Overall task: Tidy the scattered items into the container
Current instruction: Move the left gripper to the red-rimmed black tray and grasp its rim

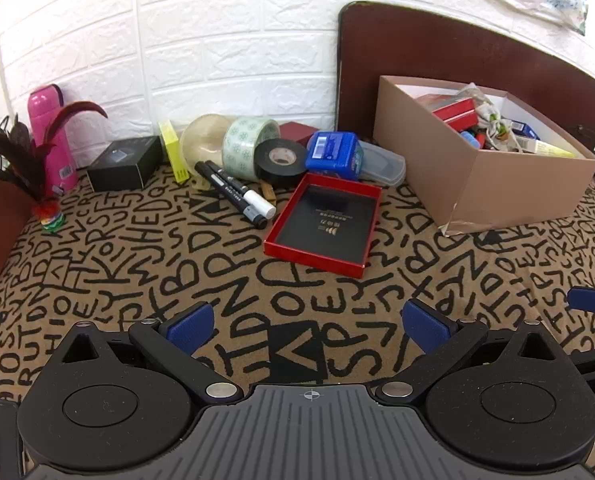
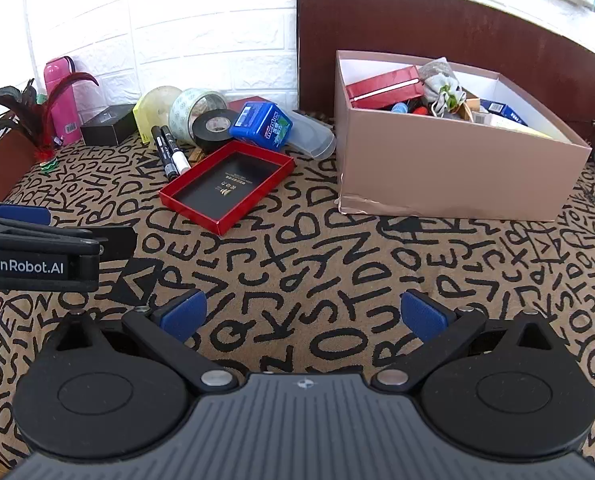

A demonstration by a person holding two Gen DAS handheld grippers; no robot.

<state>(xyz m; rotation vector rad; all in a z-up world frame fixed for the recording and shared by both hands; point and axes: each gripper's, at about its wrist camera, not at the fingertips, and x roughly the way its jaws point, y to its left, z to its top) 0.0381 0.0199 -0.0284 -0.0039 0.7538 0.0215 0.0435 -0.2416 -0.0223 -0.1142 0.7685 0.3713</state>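
Left gripper [image 1: 311,326] is spread wide with nothing in it, and the right gripper [image 2: 303,316] is the same. Both tilt down over the letter-print counter [image 1: 257,280], probably sizing up a first pick. Left of the tan cardboard box [image 1: 497,184], already half full, a shallow red tray lid [image 1: 323,224] lies nearest, with the black tape roll [image 1: 279,164] further left.

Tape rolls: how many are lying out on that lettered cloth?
3, side by side near the wall: a yellowish roll, a clear printed roll and a black roll. Others may hide in the box.
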